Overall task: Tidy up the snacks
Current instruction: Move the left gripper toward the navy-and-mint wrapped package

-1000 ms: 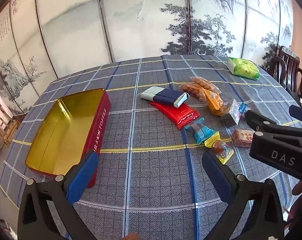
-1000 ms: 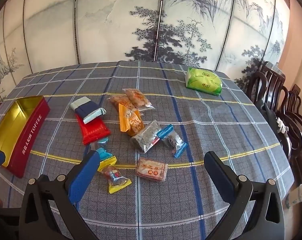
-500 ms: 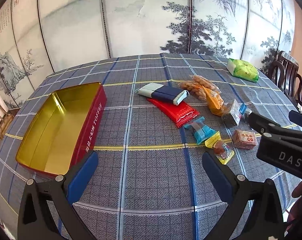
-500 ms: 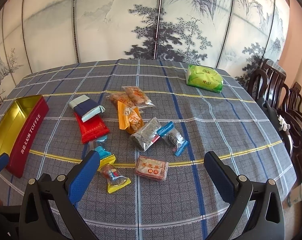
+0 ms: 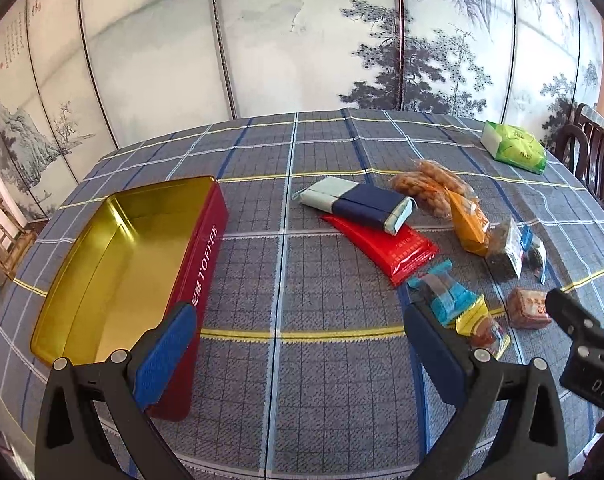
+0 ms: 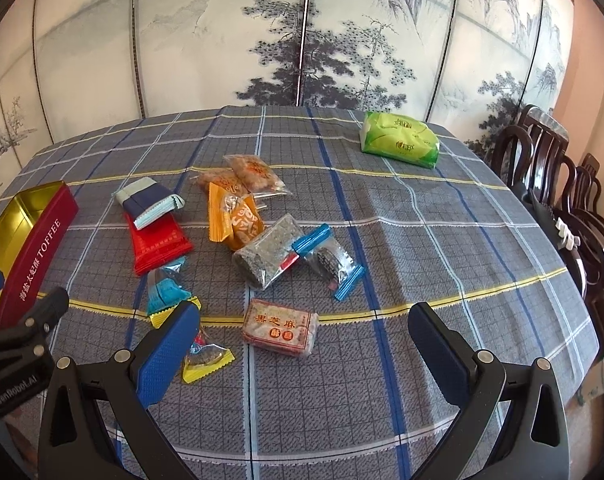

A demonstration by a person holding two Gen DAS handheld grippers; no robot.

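Note:
An open red toffee tin (image 5: 122, 264) with a gold inside lies empty at the table's left; it also shows in the right wrist view (image 6: 34, 240). Several snack packets lie loose mid-table: a navy and white pack (image 5: 358, 202) on a red pack (image 5: 386, 246), an orange pack (image 6: 232, 220), a blue candy (image 6: 164, 290), a yellow candy (image 6: 206, 360), a brown sesame bar (image 6: 280, 326). My left gripper (image 5: 298, 348) is open and empty above the cloth beside the tin. My right gripper (image 6: 302, 344) is open and empty just above the sesame bar.
A green tissue pack (image 6: 400, 144) sits at the far right of the checked tablecloth (image 6: 442, 240). Dark wooden chairs (image 6: 562, 184) stand along the right edge. A painted folding screen (image 6: 302, 40) stands behind the table.
My left gripper has swung right and forward, so the tin sits closer and further left. My right gripper has edged forward toward the sesame bar. Both stay open.

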